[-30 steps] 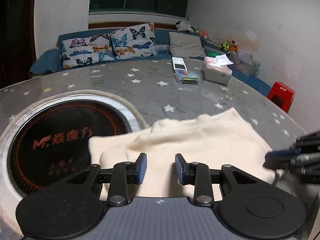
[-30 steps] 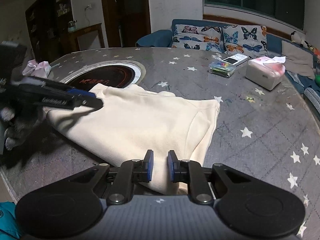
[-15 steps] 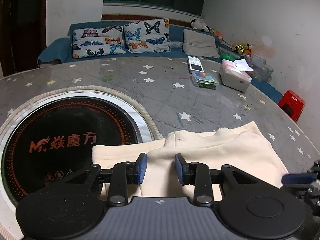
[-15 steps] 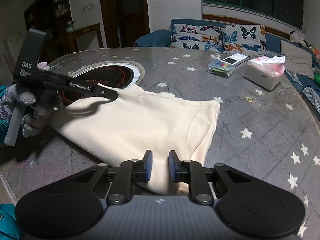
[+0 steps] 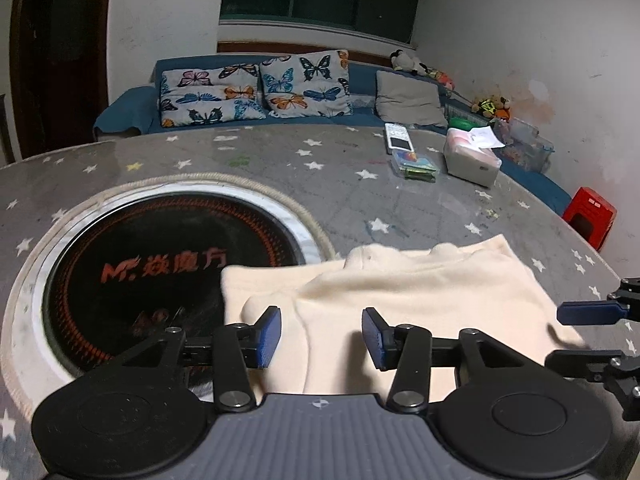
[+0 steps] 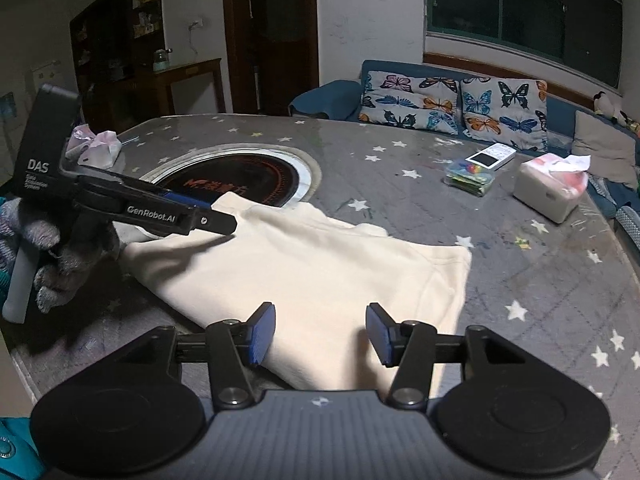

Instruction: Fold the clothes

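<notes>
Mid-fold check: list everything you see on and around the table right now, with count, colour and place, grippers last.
garment: one, cream, folded on the near table edge, one corner over the cooktop.
cooktop: one, black round, set into the table.
table: one, grey with white stars.
tissue box: one, white, far right.
clear case: one, colourful contents, beside the remote.
remote: one, white, far side.
pink bag: one, far left edge.
butterfly cushions: two, on the blue sofa.
red stool: one, right of the table.
gloved hand: one, grey, holding the left gripper.
left gripper: jaws opening, over the garment.
right gripper: jaws opening, over the garment.

Cream garment (image 6: 320,280), grey star-patterned tablecloth (image 6: 520,280), butterfly-print cushions (image 6: 452,104)
</notes>
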